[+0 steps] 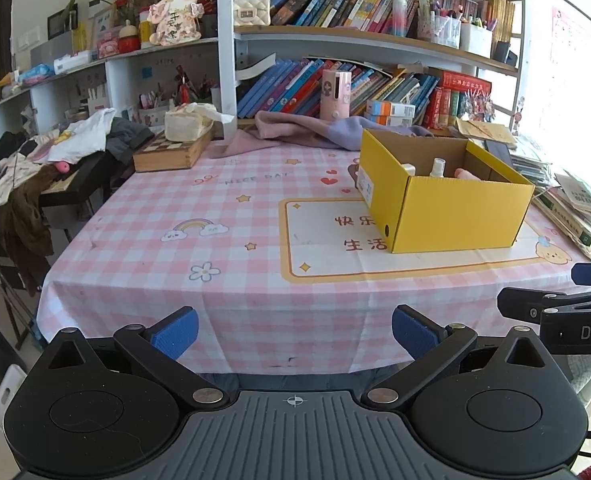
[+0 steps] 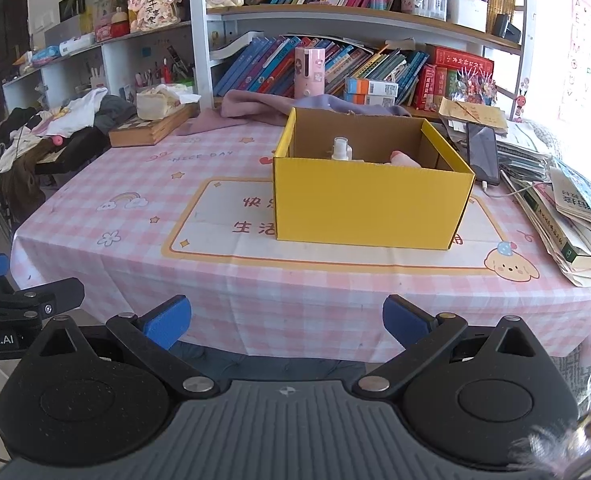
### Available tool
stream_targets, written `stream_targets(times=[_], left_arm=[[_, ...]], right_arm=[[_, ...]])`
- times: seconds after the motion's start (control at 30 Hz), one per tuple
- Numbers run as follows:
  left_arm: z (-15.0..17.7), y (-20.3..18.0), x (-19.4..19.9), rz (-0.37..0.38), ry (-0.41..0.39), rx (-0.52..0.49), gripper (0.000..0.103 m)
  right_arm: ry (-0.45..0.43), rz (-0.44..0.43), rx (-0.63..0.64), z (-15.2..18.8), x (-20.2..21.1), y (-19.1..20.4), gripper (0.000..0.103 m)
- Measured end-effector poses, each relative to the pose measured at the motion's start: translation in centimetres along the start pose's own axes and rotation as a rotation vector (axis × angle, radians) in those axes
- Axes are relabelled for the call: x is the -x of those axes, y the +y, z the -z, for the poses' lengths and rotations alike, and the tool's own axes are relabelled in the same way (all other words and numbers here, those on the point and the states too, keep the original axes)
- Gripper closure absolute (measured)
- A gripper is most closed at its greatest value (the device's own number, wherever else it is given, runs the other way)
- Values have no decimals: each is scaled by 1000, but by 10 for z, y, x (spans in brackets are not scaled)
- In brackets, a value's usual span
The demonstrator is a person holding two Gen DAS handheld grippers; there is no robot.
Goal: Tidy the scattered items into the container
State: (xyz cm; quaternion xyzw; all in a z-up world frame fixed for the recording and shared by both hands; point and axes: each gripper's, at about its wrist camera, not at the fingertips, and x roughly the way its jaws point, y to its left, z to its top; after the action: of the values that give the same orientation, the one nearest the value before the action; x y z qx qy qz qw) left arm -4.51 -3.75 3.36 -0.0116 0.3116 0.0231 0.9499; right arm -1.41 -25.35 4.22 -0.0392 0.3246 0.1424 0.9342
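A yellow cardboard box (image 1: 459,216) (image 2: 367,204) stands open on the pink checked tablecloth (image 1: 223,216) (image 2: 135,216). Inside it a small white spray bottle (image 1: 438,168) (image 2: 340,149) stands upright beside a pink item (image 1: 468,174) (image 2: 405,159). My left gripper (image 1: 294,334) hangs open before the table's near edge, nothing between its blue pads. My right gripper (image 2: 287,322) is open too, held back from the table edge in front of the box, with empty fingers. Each gripper shows at the edge of the other's view.
A pink and lilac cloth (image 1: 295,130) (image 2: 275,106) lies behind the box. A wooden chess box with a tissue pack (image 1: 171,148) (image 2: 151,124) sits at the back left. A dark phone (image 2: 483,154) and stacked books (image 2: 567,216) crowd the right edge. Bookshelves stand behind.
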Motion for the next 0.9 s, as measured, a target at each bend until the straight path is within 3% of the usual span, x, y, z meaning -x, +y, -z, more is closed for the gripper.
stream_targets(times=[0.9], left_arm=[[3, 5, 3, -13, 6, 21, 0]], right_arm=[[2, -9, 4, 2, 0, 4, 0]])
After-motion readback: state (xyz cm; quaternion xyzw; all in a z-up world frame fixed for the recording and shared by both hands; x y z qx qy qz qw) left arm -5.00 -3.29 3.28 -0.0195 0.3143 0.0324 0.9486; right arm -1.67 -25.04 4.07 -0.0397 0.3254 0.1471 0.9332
